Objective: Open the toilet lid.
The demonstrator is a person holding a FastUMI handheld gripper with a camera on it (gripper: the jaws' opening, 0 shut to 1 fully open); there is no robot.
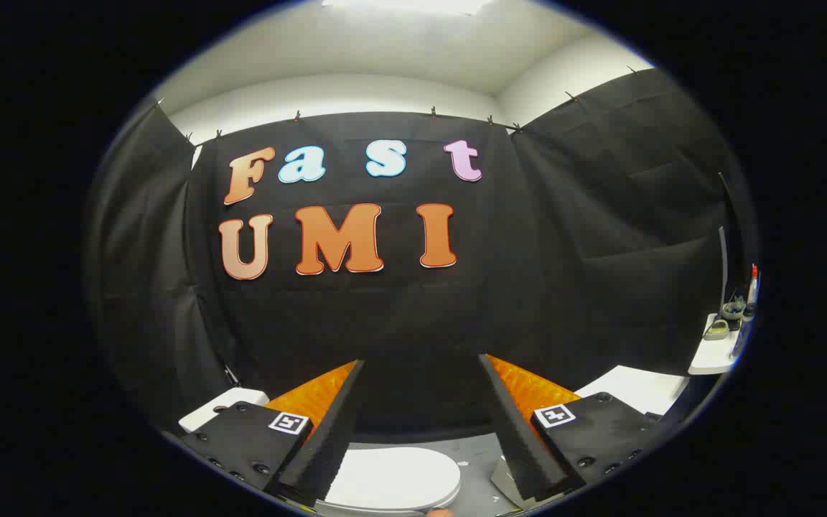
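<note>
A white toilet lid [395,477] lies flat and closed low down, below and between my fingers. My gripper [421,391] is held well above it, open, with a wide gap and nothing between the fingertips. The left finger [327,438] overlaps the lid's left edge in the image. The right finger [517,438] stands to the right of the lid. The gripper points at the black cloth wall rather than at the lid.
A grey floor [474,459] shows right of the lid. White surfaces sit at the left [223,402] and right [632,388]. A small white shelf [715,352] at the far right carries a bottle and small items.
</note>
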